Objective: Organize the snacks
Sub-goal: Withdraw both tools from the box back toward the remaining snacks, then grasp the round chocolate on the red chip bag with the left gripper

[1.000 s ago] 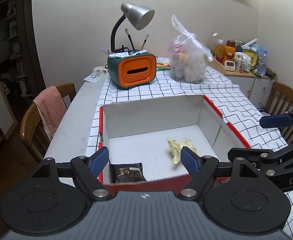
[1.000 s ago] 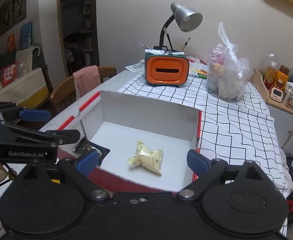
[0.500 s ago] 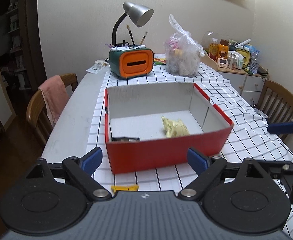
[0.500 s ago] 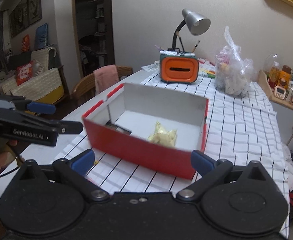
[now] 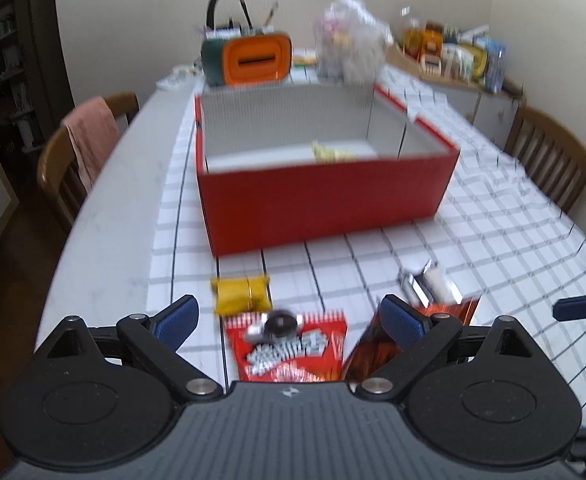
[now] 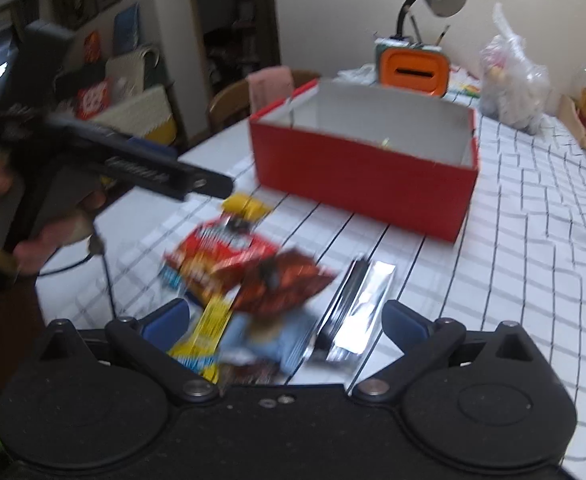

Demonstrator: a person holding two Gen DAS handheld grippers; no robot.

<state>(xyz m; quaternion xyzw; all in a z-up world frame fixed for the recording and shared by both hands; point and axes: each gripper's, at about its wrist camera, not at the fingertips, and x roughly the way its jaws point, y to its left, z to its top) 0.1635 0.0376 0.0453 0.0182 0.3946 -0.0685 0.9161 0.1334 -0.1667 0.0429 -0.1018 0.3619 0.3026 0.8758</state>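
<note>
Both hand-held grippers are empty: the left one (image 5: 289,318) is opening over the red pack (image 5: 289,350) with nothing pinched, and the right one (image 6: 289,320) is spread wide above the pile near the silver pack (image 6: 351,312). Snacks sit loose on the tabletop (image 5: 493,248) just in front of the red box (image 5: 325,208). I'd pick one pack per gripper, come down on a free edge, and avoid the overlapping brown bag (image 6: 281,284) so nothing drags along.
</note>
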